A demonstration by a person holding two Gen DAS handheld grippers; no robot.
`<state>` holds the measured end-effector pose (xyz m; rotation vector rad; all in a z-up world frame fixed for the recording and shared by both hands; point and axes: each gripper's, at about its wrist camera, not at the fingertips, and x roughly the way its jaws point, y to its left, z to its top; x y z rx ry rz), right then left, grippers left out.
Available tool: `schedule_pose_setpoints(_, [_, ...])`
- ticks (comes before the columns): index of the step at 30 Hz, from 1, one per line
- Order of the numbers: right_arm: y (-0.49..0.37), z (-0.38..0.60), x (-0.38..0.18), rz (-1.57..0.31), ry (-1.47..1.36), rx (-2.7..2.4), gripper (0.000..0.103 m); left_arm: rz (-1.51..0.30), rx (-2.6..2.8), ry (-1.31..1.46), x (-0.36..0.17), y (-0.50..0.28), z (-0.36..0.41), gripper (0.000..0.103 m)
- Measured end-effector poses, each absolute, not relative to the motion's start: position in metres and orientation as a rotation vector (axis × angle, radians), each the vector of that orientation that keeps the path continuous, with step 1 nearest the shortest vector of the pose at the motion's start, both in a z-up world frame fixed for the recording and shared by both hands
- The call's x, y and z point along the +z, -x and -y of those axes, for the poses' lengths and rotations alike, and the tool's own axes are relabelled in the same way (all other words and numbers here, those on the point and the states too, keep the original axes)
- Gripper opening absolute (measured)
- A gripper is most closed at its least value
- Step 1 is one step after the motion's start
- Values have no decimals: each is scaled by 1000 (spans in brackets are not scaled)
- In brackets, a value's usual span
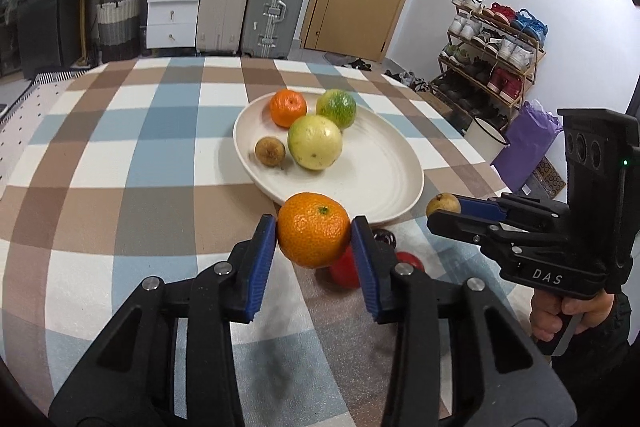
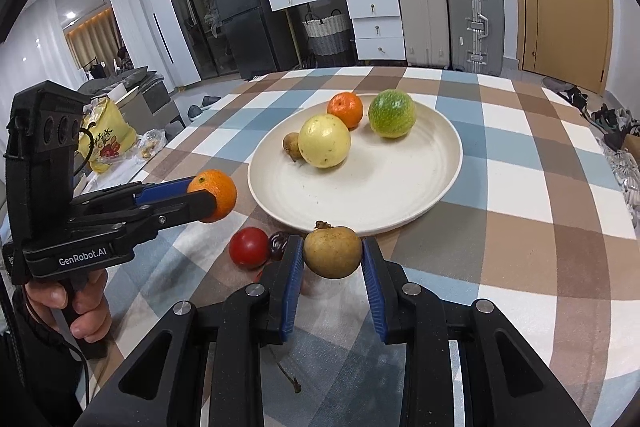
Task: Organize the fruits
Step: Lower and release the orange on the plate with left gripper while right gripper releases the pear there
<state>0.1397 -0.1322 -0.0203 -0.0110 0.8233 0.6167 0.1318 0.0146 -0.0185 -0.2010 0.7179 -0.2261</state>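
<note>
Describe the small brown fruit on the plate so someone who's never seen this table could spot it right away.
On the checked tablecloth sits a large round cream plate holding four fruits. The small round brown fruit lies at the plate's left edge, touching the big pale yellow fruit. It is the smallest and the only dull brown one there; its neighbours are orange, green and yellow.

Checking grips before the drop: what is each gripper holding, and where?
Left gripper clamps the round orange mandarin by its sides; right gripper clamps the small brown round fruit likewise.
</note>
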Motion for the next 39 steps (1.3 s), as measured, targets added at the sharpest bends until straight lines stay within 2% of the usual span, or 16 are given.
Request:
schedule_pose_setpoints(20, [-181,138,-2,-767,-16,601,30,-668,-149,118,-2,-174,2,36])
schedule_pose_setpoints(39, [-213,142,-25,-821,-79,553,30,-697,-140,90,-22,-208,11,36])
